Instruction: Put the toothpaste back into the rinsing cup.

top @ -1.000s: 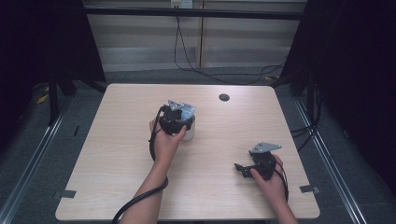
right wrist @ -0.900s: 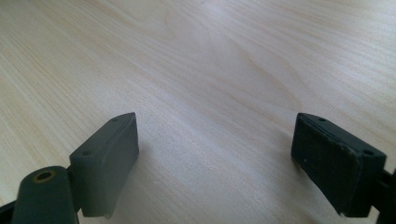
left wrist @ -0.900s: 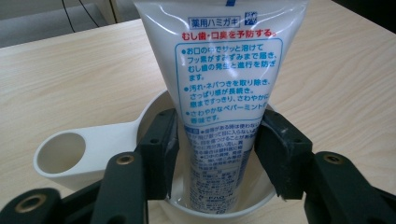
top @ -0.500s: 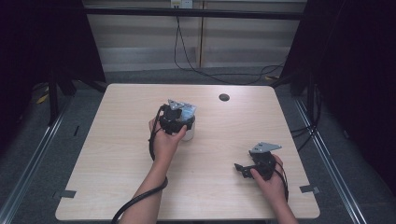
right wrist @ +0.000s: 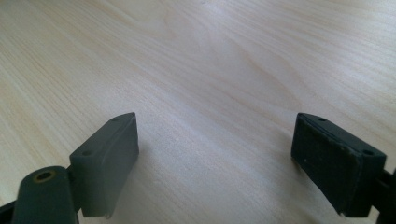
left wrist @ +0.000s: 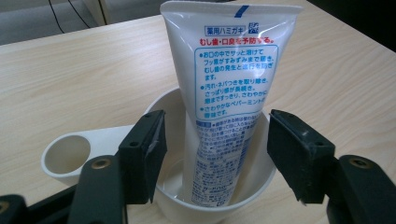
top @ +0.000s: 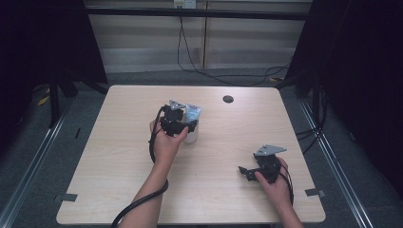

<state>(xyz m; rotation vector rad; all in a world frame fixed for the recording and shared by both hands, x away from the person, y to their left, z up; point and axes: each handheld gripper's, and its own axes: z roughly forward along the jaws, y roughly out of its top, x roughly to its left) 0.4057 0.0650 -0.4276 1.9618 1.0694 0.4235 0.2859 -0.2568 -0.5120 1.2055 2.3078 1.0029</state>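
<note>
A white toothpaste tube [left wrist: 233, 79] with blue print stands leaning in a white cup [left wrist: 187, 207], which has a ring-shaped side holder [left wrist: 65, 156]. My left gripper [left wrist: 215, 144] straddles the tube above the cup. Its jaws have just been opening, and both pads stand clear of the tube. In the high view the left gripper [top: 178, 124] sits over the cup [top: 191, 137] near the table's middle, with the tube [top: 192, 113] poking up behind it. My right gripper [top: 247, 172] rests low at the front right, open, with only bare wood between its jaws [right wrist: 215, 158].
The light wooden table [top: 119, 180] has a dark round cable hole [top: 228, 99] near its far edge. Cables [top: 190, 57] hang behind the table, and dark curtains flank both sides. Each gripper trails a black cable toward the front edge.
</note>
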